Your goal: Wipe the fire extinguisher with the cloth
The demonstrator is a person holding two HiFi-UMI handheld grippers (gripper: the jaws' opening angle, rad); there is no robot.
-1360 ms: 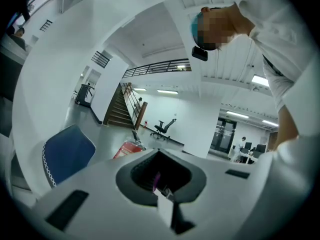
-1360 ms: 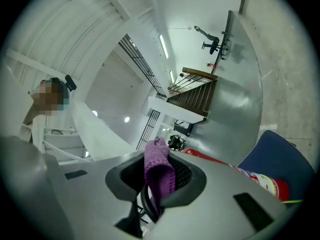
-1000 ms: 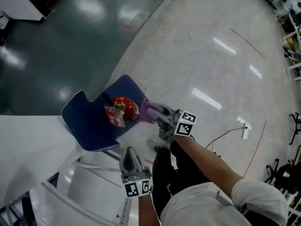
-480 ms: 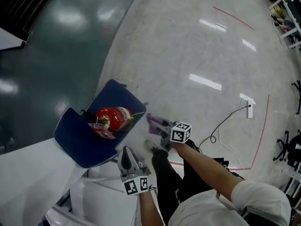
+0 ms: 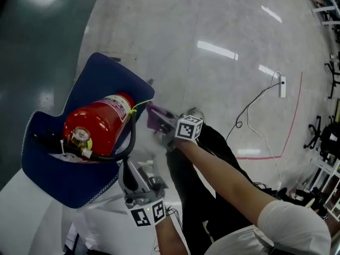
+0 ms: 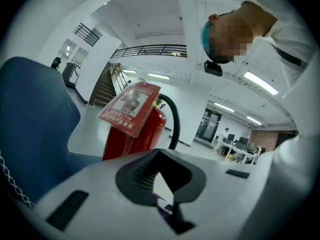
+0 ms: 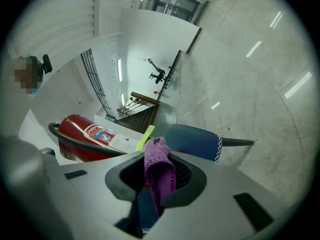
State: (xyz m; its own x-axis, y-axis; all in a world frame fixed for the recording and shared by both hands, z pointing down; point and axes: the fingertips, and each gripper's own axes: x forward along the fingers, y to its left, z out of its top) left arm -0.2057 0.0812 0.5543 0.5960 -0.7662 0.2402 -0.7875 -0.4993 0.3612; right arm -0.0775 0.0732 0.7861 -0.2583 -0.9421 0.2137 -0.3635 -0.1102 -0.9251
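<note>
While between fingers [image 7: 187, 179], cloth [image 7: 159, 166] near extinguisher [image 7: 82, 134].

Blue chair [image 5: 101, 76] (white-stitched edge), pale glossy floor [image 5: 212, 20], black cable [image 5: 249, 106] trailing to white plug block [image 5: 282, 86]

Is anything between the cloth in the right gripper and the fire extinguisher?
Nothing visible does. The purple cloth, clamped in the right gripper, sits just off the fire extinguisher's base end with open air between; the black hose runs along its near side only.
</note>
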